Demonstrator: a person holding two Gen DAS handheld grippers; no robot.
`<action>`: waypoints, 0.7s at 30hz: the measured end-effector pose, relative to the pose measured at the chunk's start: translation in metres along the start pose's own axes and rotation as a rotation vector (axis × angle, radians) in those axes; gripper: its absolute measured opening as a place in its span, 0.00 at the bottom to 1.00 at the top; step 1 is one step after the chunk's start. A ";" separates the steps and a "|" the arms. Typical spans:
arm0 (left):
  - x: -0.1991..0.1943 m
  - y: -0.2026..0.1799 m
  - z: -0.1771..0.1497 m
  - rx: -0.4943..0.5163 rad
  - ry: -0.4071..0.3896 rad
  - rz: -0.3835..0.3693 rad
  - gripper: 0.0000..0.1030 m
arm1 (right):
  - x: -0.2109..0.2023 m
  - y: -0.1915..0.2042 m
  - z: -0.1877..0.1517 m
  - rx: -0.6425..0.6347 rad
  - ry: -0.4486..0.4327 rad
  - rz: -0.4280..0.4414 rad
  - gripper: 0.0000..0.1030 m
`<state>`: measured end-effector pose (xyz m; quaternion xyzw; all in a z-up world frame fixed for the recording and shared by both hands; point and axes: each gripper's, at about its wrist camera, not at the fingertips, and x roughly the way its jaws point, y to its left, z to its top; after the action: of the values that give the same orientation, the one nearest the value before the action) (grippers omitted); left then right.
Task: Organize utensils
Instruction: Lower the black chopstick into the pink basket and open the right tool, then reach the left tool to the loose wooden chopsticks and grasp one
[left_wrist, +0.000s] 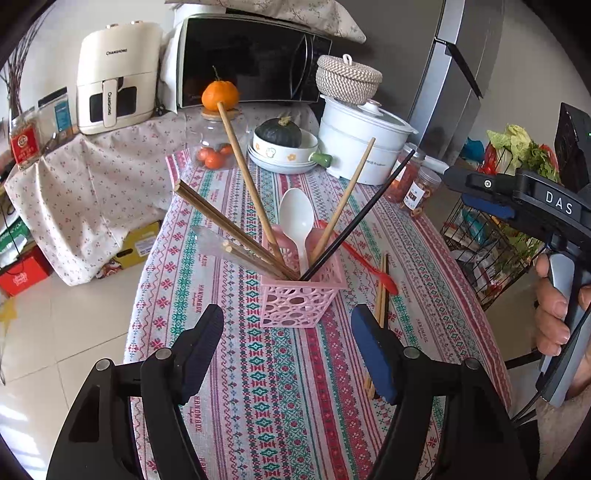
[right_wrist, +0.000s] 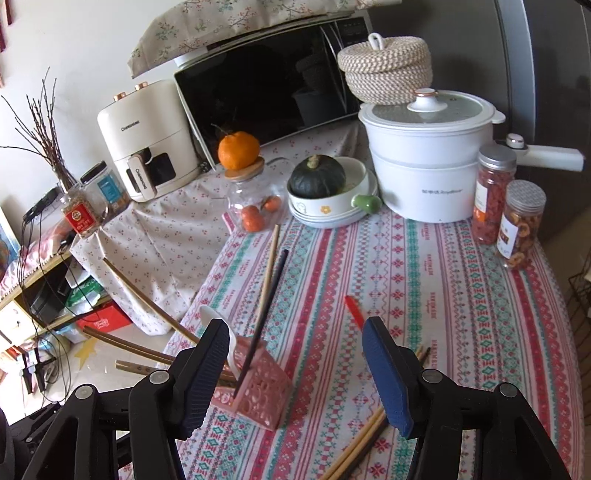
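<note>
A pink perforated utensil basket (left_wrist: 300, 300) stands on the patterned tablecloth (left_wrist: 280, 387). It holds several chopsticks, a white spoon (left_wrist: 297, 218) and a black chopstick (left_wrist: 364, 212). It also shows in the right wrist view (right_wrist: 260, 389). A red spoon (left_wrist: 364, 262) and loose chopsticks (left_wrist: 381, 291) lie right of the basket; both show in the right wrist view, spoon (right_wrist: 354, 309) and chopsticks (right_wrist: 364, 443). My left gripper (left_wrist: 286, 350) is open and empty, just in front of the basket. My right gripper (right_wrist: 295, 373) is open and empty above the table, between the basket and the loose chopsticks.
At the table's far end stand a white pot (right_wrist: 424, 166), a bowl with a green squash (right_wrist: 325, 192), a glass jar of oranges (right_wrist: 255, 206) and two snack jars (right_wrist: 517, 221). A microwave (left_wrist: 251, 59) and air fryer (left_wrist: 116, 74) sit behind. A wire rack (left_wrist: 487, 236) stands right.
</note>
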<state>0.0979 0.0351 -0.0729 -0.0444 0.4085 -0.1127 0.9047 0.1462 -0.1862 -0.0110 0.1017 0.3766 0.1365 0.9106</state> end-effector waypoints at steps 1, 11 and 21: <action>0.001 -0.006 -0.002 0.013 0.006 -0.002 0.72 | -0.001 -0.005 -0.003 0.004 0.018 -0.020 0.67; 0.037 -0.076 -0.016 0.212 0.106 -0.007 0.73 | 0.013 -0.069 -0.036 0.103 0.240 -0.180 0.71; 0.108 -0.119 -0.024 0.270 0.263 -0.027 0.63 | 0.022 -0.126 -0.056 0.168 0.321 -0.261 0.74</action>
<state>0.1289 -0.1062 -0.1473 0.0870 0.5038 -0.1836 0.8396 0.1428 -0.2927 -0.1004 0.1043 0.5365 0.0000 0.8374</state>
